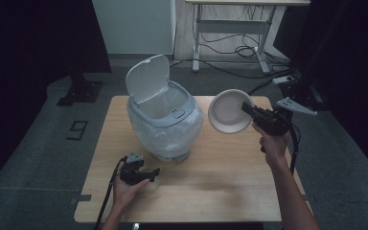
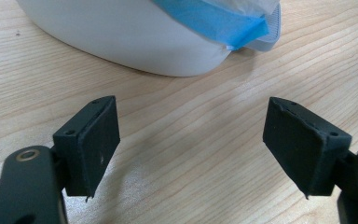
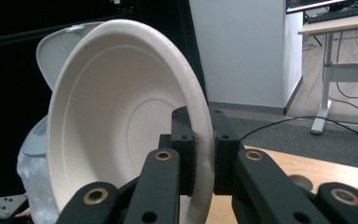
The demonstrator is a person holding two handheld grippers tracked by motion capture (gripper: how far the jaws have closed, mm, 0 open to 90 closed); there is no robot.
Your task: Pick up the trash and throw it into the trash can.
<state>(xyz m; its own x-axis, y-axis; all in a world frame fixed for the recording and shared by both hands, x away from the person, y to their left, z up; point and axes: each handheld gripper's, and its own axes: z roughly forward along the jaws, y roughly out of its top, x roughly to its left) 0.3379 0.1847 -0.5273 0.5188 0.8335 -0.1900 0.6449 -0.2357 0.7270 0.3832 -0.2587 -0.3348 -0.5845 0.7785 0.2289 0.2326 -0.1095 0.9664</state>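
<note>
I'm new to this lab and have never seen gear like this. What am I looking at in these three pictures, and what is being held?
A person stands at a light wooden table with a black two-jaw gripper in each hand. One camera looks down from above; the other two ride on the grippers, looking along their jaws. On the table stands a grey-white plastic bin with its lid up and a plastic liner inside. The right gripper is clamped on the rim of a round off-white paper bowl, held in the air beside the bin. The left gripper rests low near the bin's base, jaws open and empty.
</note>
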